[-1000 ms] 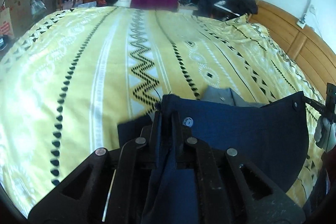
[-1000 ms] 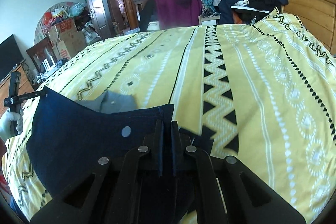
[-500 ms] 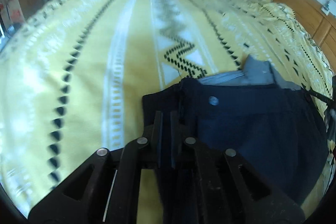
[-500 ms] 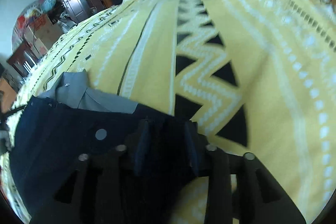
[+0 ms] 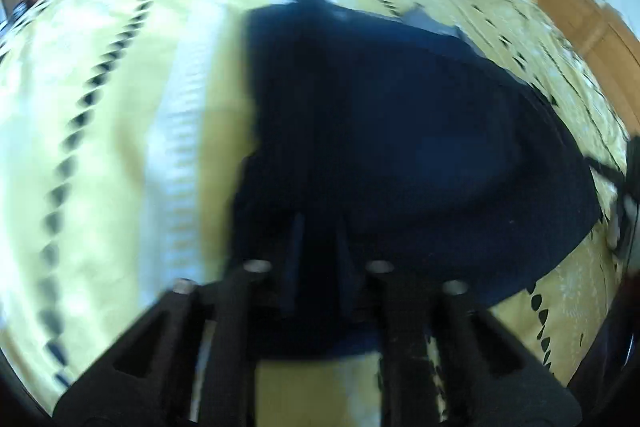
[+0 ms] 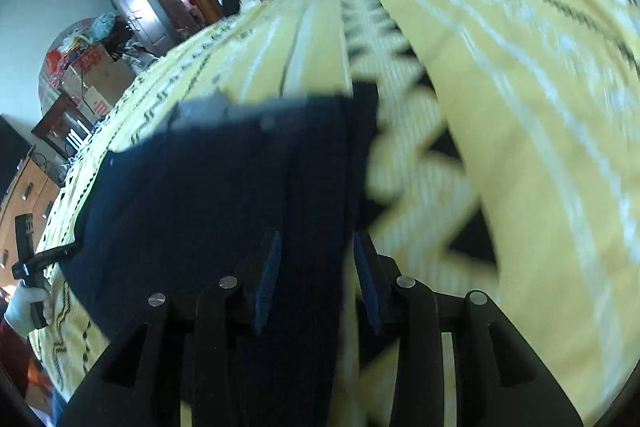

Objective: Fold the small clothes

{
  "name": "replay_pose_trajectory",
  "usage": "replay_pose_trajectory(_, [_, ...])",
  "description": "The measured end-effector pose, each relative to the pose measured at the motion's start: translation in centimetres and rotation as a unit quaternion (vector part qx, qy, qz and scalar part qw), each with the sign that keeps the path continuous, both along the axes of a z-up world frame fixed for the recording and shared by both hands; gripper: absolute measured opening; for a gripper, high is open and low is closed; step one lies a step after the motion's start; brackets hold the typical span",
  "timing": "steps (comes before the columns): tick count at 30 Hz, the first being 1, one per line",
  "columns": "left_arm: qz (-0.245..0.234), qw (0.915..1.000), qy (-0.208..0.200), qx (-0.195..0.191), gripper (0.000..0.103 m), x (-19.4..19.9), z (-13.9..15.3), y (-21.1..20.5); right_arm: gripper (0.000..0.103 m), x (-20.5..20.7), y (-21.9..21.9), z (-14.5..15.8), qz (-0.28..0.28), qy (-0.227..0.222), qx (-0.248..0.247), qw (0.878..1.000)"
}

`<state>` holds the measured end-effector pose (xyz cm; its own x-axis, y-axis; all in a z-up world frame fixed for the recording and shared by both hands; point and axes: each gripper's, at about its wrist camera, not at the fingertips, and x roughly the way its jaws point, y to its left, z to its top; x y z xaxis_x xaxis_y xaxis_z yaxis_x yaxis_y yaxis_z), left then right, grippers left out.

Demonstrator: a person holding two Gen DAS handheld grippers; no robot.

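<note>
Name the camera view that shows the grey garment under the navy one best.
The right wrist view: the grey garment shows as a broad strip beyond the far edge of the navy garment on the yellow bedspread. The left wrist view shows only a small blurred grey corner past the navy cloth.

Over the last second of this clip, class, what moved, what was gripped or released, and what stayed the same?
Both grippers carried the navy garment down onto the yellow bedspread, where it now lies spread over the grey garment. The right gripper, shut on the cloth a second ago, has just been opening; cloth sits between its parted jaws. Unchanged: the left gripper stays shut on the navy fabric.
</note>
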<state>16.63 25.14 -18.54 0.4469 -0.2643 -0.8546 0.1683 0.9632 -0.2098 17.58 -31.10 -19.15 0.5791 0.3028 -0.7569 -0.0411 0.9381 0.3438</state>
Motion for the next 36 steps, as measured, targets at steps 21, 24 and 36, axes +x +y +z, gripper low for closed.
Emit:
replay_pose_trajectory(21, [0.071,0.9965,-0.003,-0.044,0.002,-1.3,-1.9,2.0,0.044,-4.6,-0.8,-1.1,-0.026,0.021,-0.004,0.999])
replay_pose_trajectory(24, [0.091,0.9955,-0.009,-0.027,0.028,-3.1,-1.3,3.2,0.047,-5.3,0.3,0.9,-0.023,0.012,-0.045,0.999])
replay_pose_trajectory(36, [0.124,0.9519,-0.015,-0.28,0.064,-6.9,-2.7,2.9,0.054,-4.4,17.1,4.6,0.138,-0.015,-0.003,0.99])
